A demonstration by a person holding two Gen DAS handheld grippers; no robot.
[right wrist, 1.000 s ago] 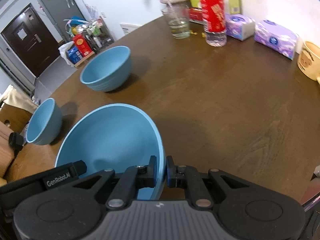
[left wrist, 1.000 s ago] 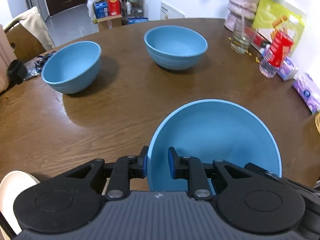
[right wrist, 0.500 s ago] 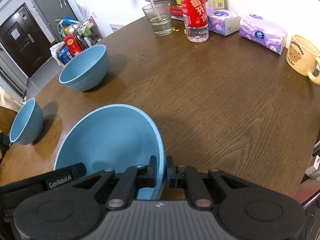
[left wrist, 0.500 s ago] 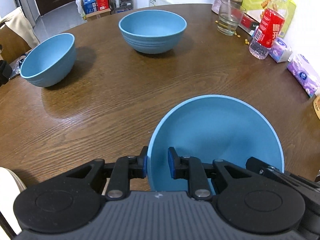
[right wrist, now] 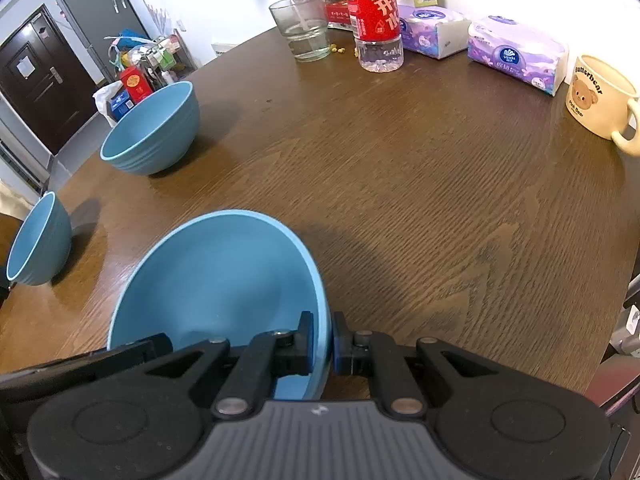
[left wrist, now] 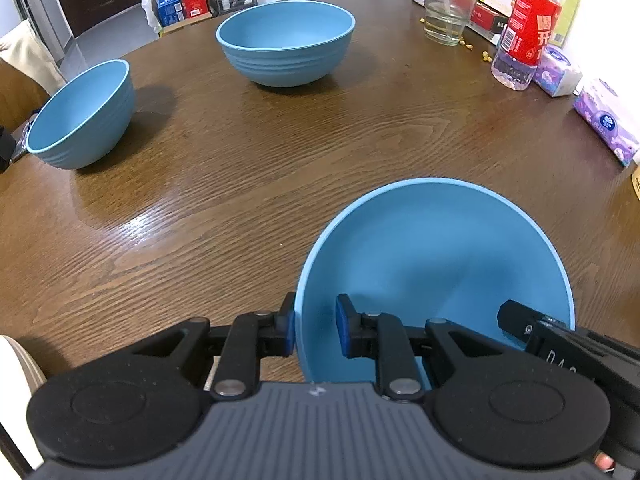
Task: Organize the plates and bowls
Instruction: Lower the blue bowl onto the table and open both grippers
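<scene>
Bowl (right wrist: pixel 224 280) opposite "Butterbear" mug (right wrist: pixel 600 100)

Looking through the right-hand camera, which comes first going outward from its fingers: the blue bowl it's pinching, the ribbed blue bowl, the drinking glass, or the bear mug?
1. Held bowl, its rim between the right gripper's fingers.
2. Ribbed bowl, mid-table on the left.
3. Bear mug, at the right edge; too close to the ribbed bowl to call firmly.
4. Glass, at the far edge by the wall.

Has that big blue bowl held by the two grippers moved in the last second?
Yes. The held bowl, clamped at both rims, has advanced over the table toward the two standing bowls, which now look closer.
</scene>
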